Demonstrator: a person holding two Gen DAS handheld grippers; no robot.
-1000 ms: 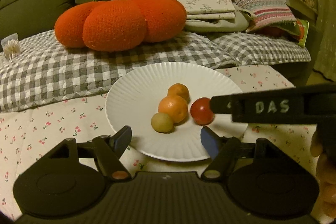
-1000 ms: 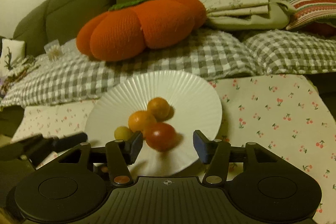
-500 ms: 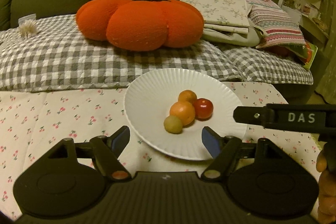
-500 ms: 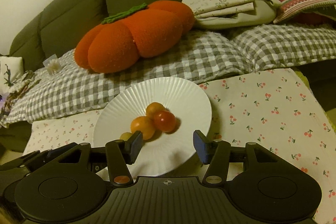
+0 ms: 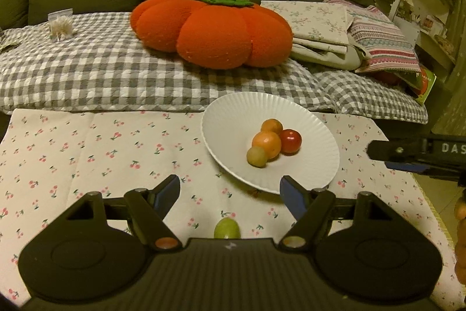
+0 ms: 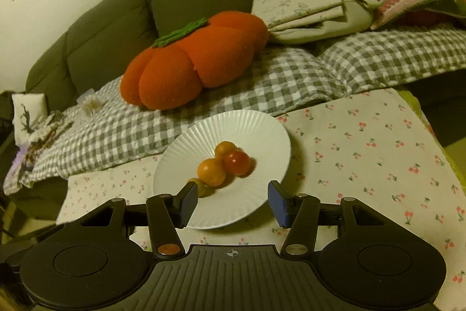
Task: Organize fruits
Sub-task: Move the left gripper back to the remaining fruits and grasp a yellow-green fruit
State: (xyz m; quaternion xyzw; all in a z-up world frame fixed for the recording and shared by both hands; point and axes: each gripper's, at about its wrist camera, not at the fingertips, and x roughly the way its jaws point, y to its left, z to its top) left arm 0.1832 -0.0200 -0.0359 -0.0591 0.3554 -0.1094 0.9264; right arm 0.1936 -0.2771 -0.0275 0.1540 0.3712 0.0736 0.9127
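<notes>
Hovering with jaws parted and empty, both grippers face the plate near the cloth's far edge.

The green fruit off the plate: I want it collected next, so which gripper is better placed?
Left. The green fruit lies on the cloth just ahead, between the left gripper's open fingers; the right gripper faces the plate.
</notes>
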